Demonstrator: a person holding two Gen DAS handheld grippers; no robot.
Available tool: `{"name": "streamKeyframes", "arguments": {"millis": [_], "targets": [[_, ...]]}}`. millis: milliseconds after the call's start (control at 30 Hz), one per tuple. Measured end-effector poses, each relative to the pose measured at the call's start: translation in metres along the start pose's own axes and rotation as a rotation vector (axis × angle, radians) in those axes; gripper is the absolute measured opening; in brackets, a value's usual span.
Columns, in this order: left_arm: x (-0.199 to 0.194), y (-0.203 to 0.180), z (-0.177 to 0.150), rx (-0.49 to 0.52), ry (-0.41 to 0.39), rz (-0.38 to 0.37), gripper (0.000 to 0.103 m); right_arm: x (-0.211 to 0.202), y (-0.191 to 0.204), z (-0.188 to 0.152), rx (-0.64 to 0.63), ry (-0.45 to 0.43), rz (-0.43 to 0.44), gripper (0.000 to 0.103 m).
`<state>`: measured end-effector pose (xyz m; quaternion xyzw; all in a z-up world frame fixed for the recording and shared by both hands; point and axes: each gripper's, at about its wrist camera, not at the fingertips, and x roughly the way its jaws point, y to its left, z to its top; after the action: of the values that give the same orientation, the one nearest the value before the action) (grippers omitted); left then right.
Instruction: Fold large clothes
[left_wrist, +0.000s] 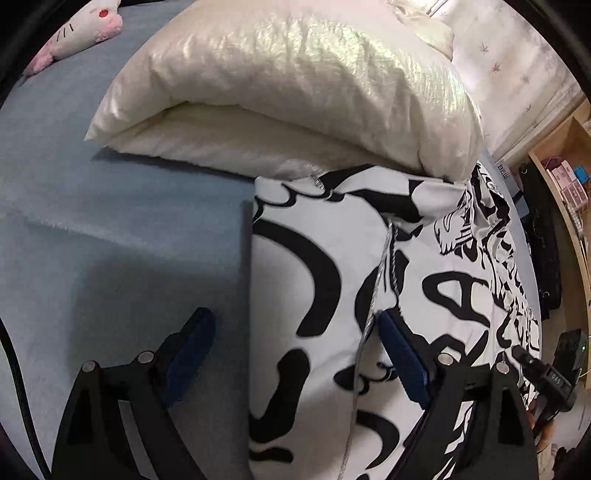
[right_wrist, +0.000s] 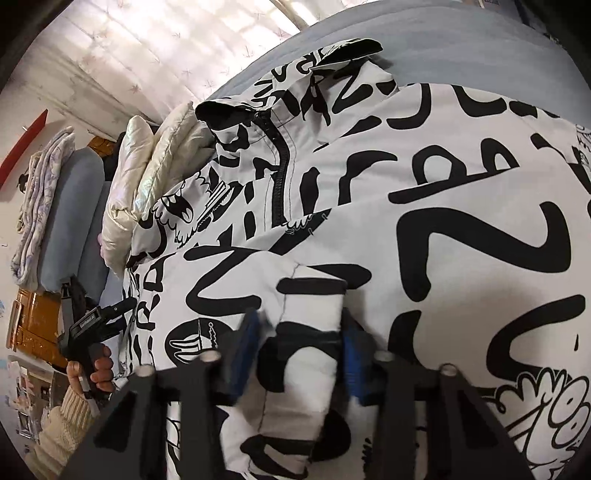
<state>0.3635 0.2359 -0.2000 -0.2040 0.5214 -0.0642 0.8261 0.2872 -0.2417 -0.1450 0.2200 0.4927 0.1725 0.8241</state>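
Black-and-white printed jacket (left_wrist: 317, 280) spread flat on a blue bed sheet (left_wrist: 110, 229), its far edge touching a cream puffy coat (left_wrist: 280, 92). Left gripper (left_wrist: 295, 336) wide open over the jacket's left edge, gripping nothing. Right gripper (right_wrist: 301, 332) pinched on a raised fold of the jacket's cloth.

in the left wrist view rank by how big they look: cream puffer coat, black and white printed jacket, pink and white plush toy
1 and 2. cream puffer coat and black and white printed jacket: alike; jacket is nearer and cropped, unsure.
3. pink and white plush toy, smallest, cropped at the edge.
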Motion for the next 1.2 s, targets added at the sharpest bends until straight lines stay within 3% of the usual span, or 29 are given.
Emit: {"name": "streamKeyframes", "arguments": {"millis": [33,67,133,200,267,433,500,667,767,900,967,1033,1100,1200], "targets": [[-0.001,-0.002,0.001,0.002,-0.011,-0.006,0.069,-0.001,-0.001,-0.001,0.000,-0.006,0.003,0.033],[-0.003,-0.005,0.003,0.001,-0.018,-0.022,0.042,-0.002,0.000,-0.001,-0.006,-0.012,0.002,0.031],[-0.004,-0.011,0.003,-0.028,-0.015,-0.062,0.028,-0.004,0.003,-0.003,-0.030,-0.023,-0.012,0.025],[-0.013,-0.027,-0.001,0.003,-0.073,0.007,0.019,-0.010,0.012,-0.005,-0.069,-0.049,-0.039,0.016],[-0.028,-0.050,-0.008,0.085,-0.159,0.092,0.011,-0.021,0.025,-0.005,-0.112,-0.096,-0.070,0.013],[-0.075,-0.090,-0.028,0.197,-0.427,0.267,0.006,-0.048,0.058,-0.003,-0.234,-0.253,-0.125,0.012],[-0.073,-0.097,-0.028,0.226,-0.478,0.351,0.006,-0.042,0.063,0.006,-0.245,-0.271,-0.164,0.012],[-0.024,-0.090,-0.023,0.262,-0.380,0.491,0.006,0.026,0.051,0.015,-0.212,-0.082,-0.284,0.015],[-0.017,-0.082,-0.022,0.260,-0.362,0.520,0.010,0.024,0.048,0.016,-0.167,-0.077,-0.288,0.025],[-0.035,-0.089,-0.025,0.259,-0.358,0.496,0.022,0.001,0.046,0.015,-0.134,-0.092,-0.291,0.028],[-0.055,-0.092,-0.036,0.269,-0.379,0.501,0.047,-0.015,0.051,0.009,-0.165,-0.126,-0.311,0.028],[-0.075,-0.106,-0.049,0.277,-0.430,0.481,0.061,-0.029,0.058,0.001,-0.195,-0.162,-0.288,0.028],[-0.087,-0.122,-0.061,0.302,-0.434,0.408,0.062,-0.033,0.070,-0.004,-0.220,-0.169,-0.258,0.028],[-0.080,-0.147,-0.076,0.313,-0.358,0.317,0.062,-0.024,0.094,-0.012,-0.258,-0.135,-0.195,0.028]]}}
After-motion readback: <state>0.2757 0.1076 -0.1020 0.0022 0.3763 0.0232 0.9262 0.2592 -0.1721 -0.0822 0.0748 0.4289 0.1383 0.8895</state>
